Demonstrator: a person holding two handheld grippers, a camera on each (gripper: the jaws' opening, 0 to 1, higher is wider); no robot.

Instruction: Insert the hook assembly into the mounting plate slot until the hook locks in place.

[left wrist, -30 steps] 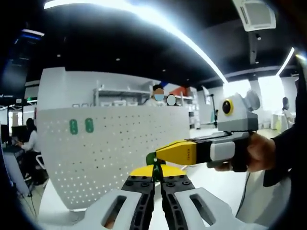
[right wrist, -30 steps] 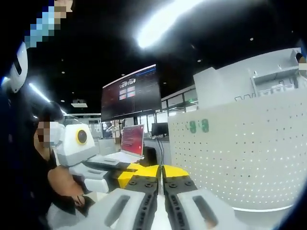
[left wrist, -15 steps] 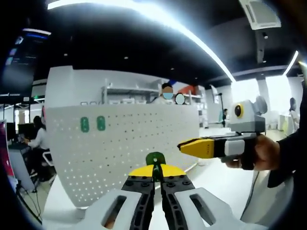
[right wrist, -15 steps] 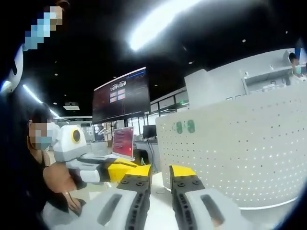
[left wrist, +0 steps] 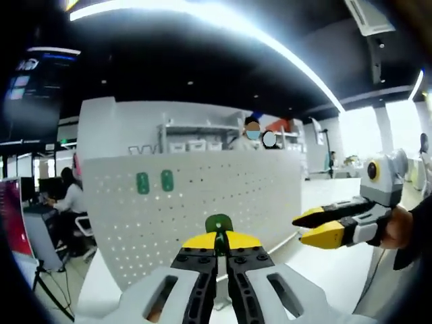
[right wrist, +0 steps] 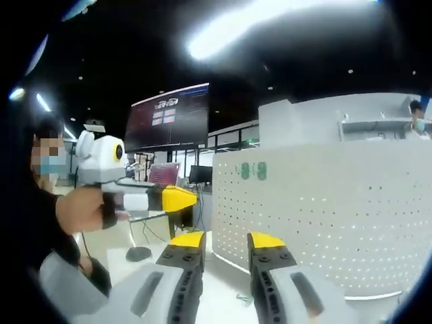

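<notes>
Green plastic, rounded at the top, shows where the hook assembly sits clamped between the closed fingers of the left gripper, held in the air short of the white perforated mounting plate. Insertion is judged not yet begun. Two green oval pieces sit on the plate's upper left. The right gripper is released, its yellow-tipped fingers spread and empty, near the plate above the white surface.
</notes>
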